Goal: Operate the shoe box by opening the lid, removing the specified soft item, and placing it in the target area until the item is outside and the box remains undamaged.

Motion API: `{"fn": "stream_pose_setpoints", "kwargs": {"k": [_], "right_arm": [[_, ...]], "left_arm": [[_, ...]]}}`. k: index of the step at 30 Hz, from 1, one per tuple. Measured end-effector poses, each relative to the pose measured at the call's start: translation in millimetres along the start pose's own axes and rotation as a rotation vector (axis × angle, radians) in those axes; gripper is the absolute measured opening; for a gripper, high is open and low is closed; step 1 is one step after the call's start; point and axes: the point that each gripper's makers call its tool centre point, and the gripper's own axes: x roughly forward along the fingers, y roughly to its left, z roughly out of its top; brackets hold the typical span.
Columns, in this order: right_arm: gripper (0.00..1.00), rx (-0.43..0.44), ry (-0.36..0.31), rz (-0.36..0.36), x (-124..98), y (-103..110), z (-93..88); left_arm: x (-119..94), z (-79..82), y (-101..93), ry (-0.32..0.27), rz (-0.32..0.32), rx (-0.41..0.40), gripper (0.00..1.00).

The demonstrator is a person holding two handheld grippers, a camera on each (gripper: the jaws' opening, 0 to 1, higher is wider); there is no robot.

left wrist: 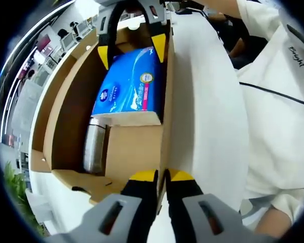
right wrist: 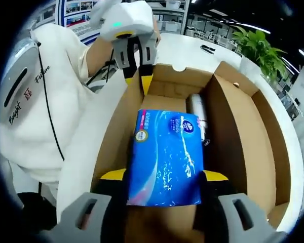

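An open cardboard shoe box (left wrist: 71, 111) (right wrist: 233, 126) sits on a white table. Inside lies a blue soft tissue pack (left wrist: 126, 86) (right wrist: 164, 152), with a metal bottle (left wrist: 95, 147) (right wrist: 196, 109) beside it. My right gripper (right wrist: 164, 175) is shut on the tissue pack, one yellow-tipped jaw on each long side; in the left gripper view, the right gripper (left wrist: 131, 50) reaches in from the top. My left gripper (left wrist: 161, 175) is shut on the upper edge of the box's side wall, and the left gripper (right wrist: 138, 81) pinches that same wall in the right gripper view.
The box's lid (right wrist: 273, 147) hangs open on the far side from the person. A person in a white shirt (left wrist: 283, 101) (right wrist: 35, 111) stands close along the table (left wrist: 207, 101). A green plant (right wrist: 258, 48) stands past the table's edge.
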Motion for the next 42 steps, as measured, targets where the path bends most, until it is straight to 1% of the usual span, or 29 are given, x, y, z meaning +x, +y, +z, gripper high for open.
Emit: {"fn": "stream_pose_setpoints", "kwargs": {"k": [3, 4, 8, 9, 11, 14, 15, 17, 18, 19, 20, 21, 22, 24, 26, 29, 30, 33, 34, 35, 38, 39, 40, 42], "right_arm": [[0.57, 0.004, 0.022, -0.008, -6, -1, -8.7], [0.57, -0.009, 0.035, -0.011, -8, -1, -11.5], [0.58, -0.003, 0.054, -0.025, -10, -4, -14.3], [0.59, 0.001, 0.058, -0.033, -11, -4, -14.4], [0.65, 0.004, 0.06, -0.055, -12, -8, -13.9], [0.7, 0.02, -0.003, -0.07, -12, -13, 2.2], [0.7, 0.02, -0.008, -0.067, -11, -14, 4.2], [0.7, 0.014, -0.021, -0.037, -5, -9, 12.4], [0.71, 0.012, -0.002, -0.015, 1, -5, 13.8], [0.71, 0.009, 0.024, -0.011, 4, -4, 12.3], [0.71, 0.002, 0.035, -0.014, 6, -5, 11.9], [0.71, -0.02, 0.068, -0.018, 12, -7, 10.1], [0.71, -0.012, 0.088, -0.005, 15, -5, 8.1], [0.72, -0.027, 0.108, 0.003, 22, -6, 7.5], [0.74, -0.022, 0.134, 0.02, 28, -6, 7.3], [0.77, -0.024, 0.161, 0.03, 29, -7, 5.1], [0.78, -0.027, 0.201, 0.03, 31, -6, 2.5], [0.76, -0.06, 0.232, 0.045, 35, -1, -1.4], [0.76, -0.07, 0.266, 0.022, 37, -4, -6.5], [0.76, -0.061, 0.256, 0.035, 38, -1, -4.4], [0.75, -0.079, 0.24, 0.05, 33, -4, -6.0], [0.75, -0.069, 0.241, 0.052, 32, -5, -6.7], [0.75, -0.061, 0.257, 0.051, 30, -5, -10.5], [0.75, -0.073, 0.261, 0.052, 29, -4, -12.9]], "left_arm": [[0, 0.2, 0.2, -0.002, 0.002, 0.002, 0.06], [0, 0.3, 0.2, -0.002, 0.003, 0.002, 0.06], [0, 0.5, 0.0, 0.003, 0.0, 0.001, 0.06], [0, 0.6, -0.1, 0.003, 0.0, 0.001, 0.06], [0, 0.6, -0.1, 0.005, -0.001, 0.0, 0.06], [0, 0.6, -0.2, 0.003, 0.003, 0.003, 0.06], [0, 0.6, -0.3, 0.002, 0.005, 0.003, 0.06], [0, 0.6, -0.2, 0.002, 0.005, 0.002, 0.06], [0, 0.6, -0.1, 0.003, 0.004, 0.001, 0.06], [0, 0.5, 0.0, 0.003, 0.004, 0.002, 0.06], [0, 0.6, 0.0, 0.003, 0.003, 0.002, 0.06], [0, 0.5, 0.2, 0.001, 0.003, 0.003, 0.06], [0, 0.5, 0.2, 0.001, 0.002, 0.003, 0.06], [0, 0.5, 0.4, 0.0, 0.001, 0.004, 0.06], [0, 0.6, 0.1, 0.002, 0.003, 0.007, 0.06], [0, 0.5, 0.3, 0.0, 0.004, 0.006, 0.06], [0, 0.5, 0.3, 0.0, 0.005, 0.006, 0.06], [0, 0.4, 0.2, 0.0, 0.006, 0.007, 0.06], [0, 0.4, 0.2, -0.001, 0.007, 0.006, 0.06], [0, 0.4, 0.2, -0.002, 0.008, 0.006, 0.06], [0, 0.1, 0.1, -0.002, 0.006, 0.005, 0.06], [0, 0.1, 0.2, -0.002, 0.006, 0.006, 0.06], [0, 0.1, 0.0, -0.003, 0.007, 0.006, 0.06], [-1, 0.1, -0.3, -0.005, 0.008, 0.008, 0.06]]}}
